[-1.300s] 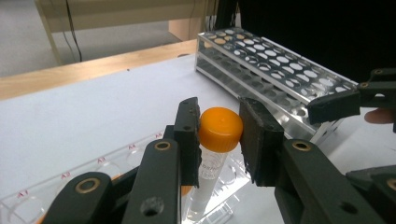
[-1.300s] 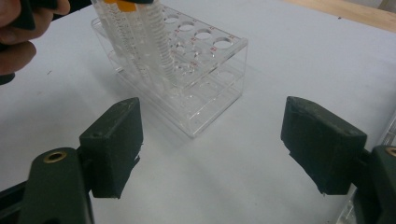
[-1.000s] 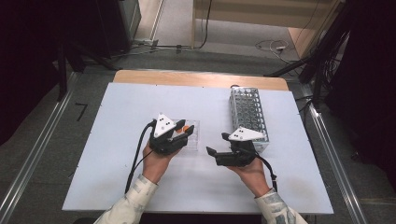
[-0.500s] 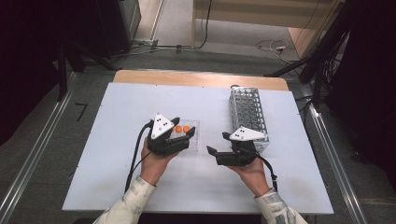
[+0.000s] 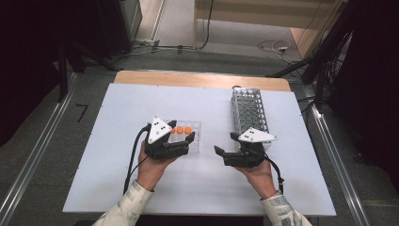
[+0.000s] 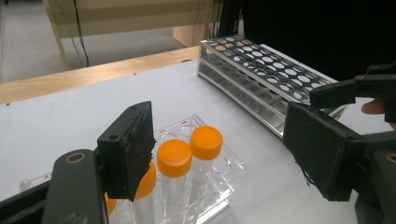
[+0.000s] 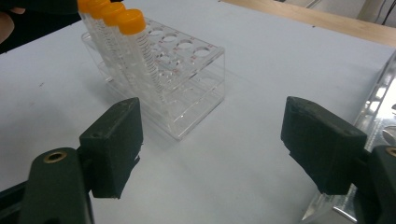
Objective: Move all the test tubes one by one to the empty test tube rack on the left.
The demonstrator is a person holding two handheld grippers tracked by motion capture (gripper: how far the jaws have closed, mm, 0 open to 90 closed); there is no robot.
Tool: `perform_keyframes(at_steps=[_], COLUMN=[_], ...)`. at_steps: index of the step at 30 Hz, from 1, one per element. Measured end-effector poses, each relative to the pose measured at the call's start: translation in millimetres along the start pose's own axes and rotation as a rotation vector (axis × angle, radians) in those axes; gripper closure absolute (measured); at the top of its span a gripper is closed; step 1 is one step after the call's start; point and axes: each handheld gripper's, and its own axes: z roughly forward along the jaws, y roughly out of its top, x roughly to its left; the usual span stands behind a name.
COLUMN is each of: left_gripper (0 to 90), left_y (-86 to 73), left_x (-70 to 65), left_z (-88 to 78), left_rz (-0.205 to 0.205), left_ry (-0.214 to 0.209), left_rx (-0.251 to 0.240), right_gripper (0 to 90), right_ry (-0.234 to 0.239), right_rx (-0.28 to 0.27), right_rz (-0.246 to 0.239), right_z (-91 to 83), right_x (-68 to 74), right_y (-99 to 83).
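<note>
Dark floor and cabling ring a pale desk (image 5: 117, 188) with a wooden strip along its far edge. Near the middle stands a clear rack (image 5: 194, 137) holding orange-capped tubes (image 6: 173, 158) upright in a row, caps up so each can be pinched from the side. The left gripper (image 6: 219, 163) sits at the rack's 8 o'clock; its jaws have just been opening and now stand wide, pressing on nothing, with one jaw close beside the nearest cap (whether it brushes that cap is hard to tell). At 3 o'clock lies a long metal rack (image 5: 249, 113), empty holes up, probably the tubes' destination. The right gripper (image 7: 210, 144) waits beside it, jaws wide apart and empty, aimed at the clear rack.
</note>
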Motion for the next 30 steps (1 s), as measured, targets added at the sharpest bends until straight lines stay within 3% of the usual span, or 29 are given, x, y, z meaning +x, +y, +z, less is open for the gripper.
perform_keyframes(at_steps=[13,30], left_gripper=[23.7,21.0], left_y=[-6.4,-18.8], left_x=[10.3,30.5], left_z=[-22.0,-46.5], left_rz=[-0.015,-0.033], left_ry=[0.021,0.097], left_rx=[-0.013,-0.015], right_gripper=[19.4,19.3], right_ry=[-0.027,-0.051], right_rx=[-0.021,-0.032], right_rz=[0.011,0.022], right_z=[-10.2,-23.4], right_x=[-9.1,-15.4], right_y=[-2.5,-6.8])
